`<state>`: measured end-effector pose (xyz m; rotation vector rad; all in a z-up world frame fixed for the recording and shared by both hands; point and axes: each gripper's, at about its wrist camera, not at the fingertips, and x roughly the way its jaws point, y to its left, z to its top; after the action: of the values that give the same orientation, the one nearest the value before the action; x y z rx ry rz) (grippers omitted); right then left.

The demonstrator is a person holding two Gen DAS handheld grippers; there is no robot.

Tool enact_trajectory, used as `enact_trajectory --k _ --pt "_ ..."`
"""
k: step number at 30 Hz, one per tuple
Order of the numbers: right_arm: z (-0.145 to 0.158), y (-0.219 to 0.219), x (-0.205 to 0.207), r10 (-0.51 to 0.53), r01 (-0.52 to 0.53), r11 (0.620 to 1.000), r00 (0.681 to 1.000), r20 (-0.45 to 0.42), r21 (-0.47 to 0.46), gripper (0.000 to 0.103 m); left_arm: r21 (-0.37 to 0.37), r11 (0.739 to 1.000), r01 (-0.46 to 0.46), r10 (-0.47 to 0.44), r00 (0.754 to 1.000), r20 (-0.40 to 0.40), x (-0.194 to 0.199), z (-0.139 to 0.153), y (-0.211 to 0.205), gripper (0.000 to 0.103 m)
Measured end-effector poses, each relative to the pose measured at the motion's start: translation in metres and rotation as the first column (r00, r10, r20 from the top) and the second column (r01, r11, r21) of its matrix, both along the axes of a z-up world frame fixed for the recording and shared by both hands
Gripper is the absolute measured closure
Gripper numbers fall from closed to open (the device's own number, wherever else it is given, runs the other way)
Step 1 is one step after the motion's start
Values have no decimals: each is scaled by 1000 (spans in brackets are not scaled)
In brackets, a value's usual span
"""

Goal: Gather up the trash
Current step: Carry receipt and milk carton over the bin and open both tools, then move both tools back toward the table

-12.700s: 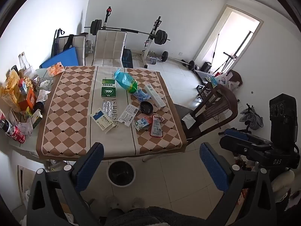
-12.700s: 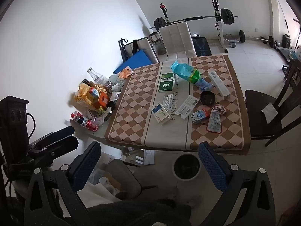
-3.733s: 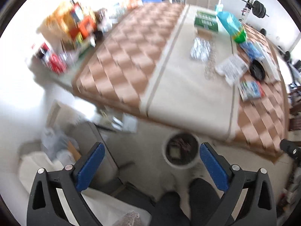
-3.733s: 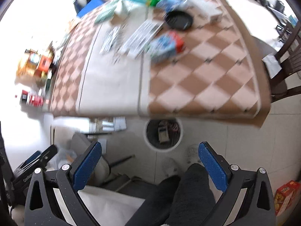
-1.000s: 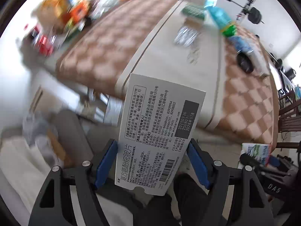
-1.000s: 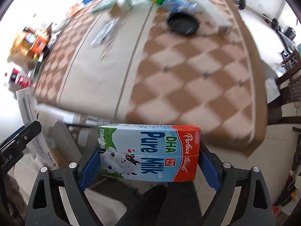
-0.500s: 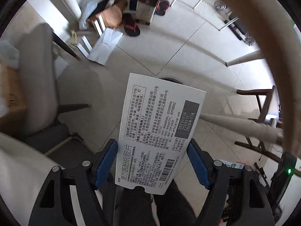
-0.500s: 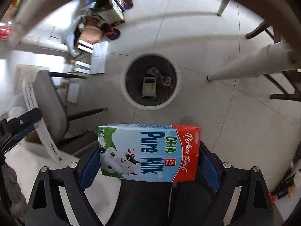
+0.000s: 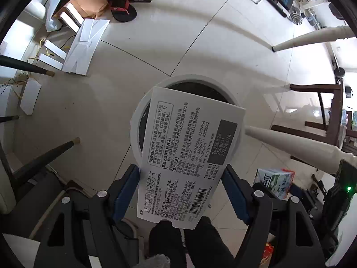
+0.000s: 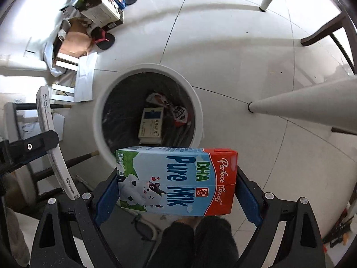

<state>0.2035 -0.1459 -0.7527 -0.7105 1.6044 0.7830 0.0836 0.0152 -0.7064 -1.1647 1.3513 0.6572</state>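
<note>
Glossy rectangular milk carton (image 10: 176,181), round bin (image 10: 200,120).

The left claw (image 9: 180,192) points steeply downward, its blue-padded fingers (image 9: 125,189) clamped on the side edges of a flat white printed medicine box (image 9: 189,154). The right claw (image 10: 177,192) points straight down, its blue pads (image 10: 107,196) gripping the ends of a blue-and-red milk carton (image 10: 176,181).

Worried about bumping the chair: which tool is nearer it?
Left. The left tool hangs beside the chair legs; the right tool is farther off, above the bin rim.
</note>
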Motion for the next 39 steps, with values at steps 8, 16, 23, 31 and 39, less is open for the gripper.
enact_trajectory --k 8,16,23,31,39 --pt "-33 18 -6 50 -49 999 999 -12 12 9 12 999 -36 36 999 -4 -4 3 -1 6" --pt "-22 28 -11 72 -73 996 997 32 53 0 124 992 16 -6 997 -81 -20 21 -3 6" --pt "-5 24 -18 83 -85 996 993 84 16 0 224 973 62 -24 985 -169 -29 45 -18 6" --pt "47 3 -32 98 -97 995 985 141 -11 0 258 965 50 7 976 -219 -55 95 -41 6" --pt "137 -21 -47 102 -105 994 987 125 14 0 249 966 68 -12 975 -220 -66 174 -67 6"
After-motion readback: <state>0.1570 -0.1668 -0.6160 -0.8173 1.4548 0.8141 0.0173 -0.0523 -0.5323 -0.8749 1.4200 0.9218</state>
